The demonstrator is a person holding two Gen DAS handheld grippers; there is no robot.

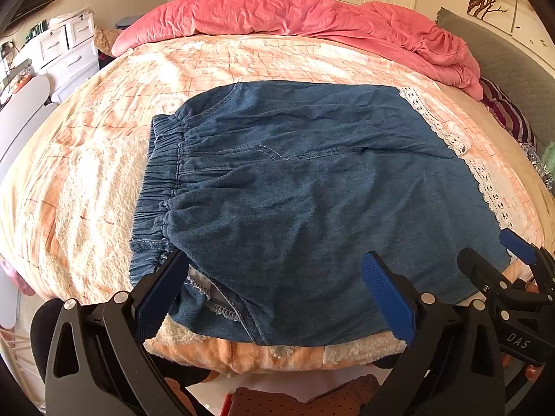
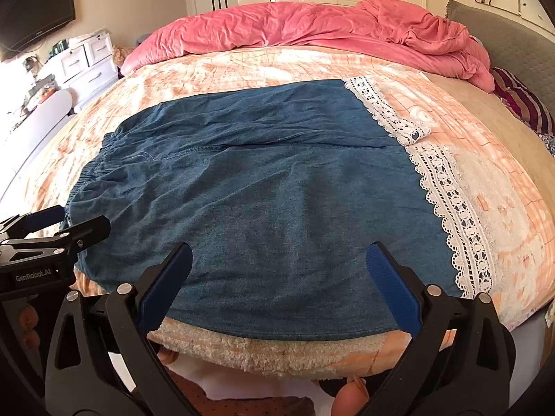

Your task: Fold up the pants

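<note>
With both my left gripper (image 1: 277,294) and right gripper (image 2: 279,284) spread apart and holding nothing, I judge the denim pants (image 1: 312,180) soft and light, best pinched along the near edge.

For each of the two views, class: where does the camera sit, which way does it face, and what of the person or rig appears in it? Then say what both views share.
Left wrist: sits behind the left tool, facing across the bed toward the waistband; the right tool shows at right.
Right wrist: sits behind the right tool, facing the lace hem; the left tool shows at left.
Shared: denim pants, pink duvet.
</note>
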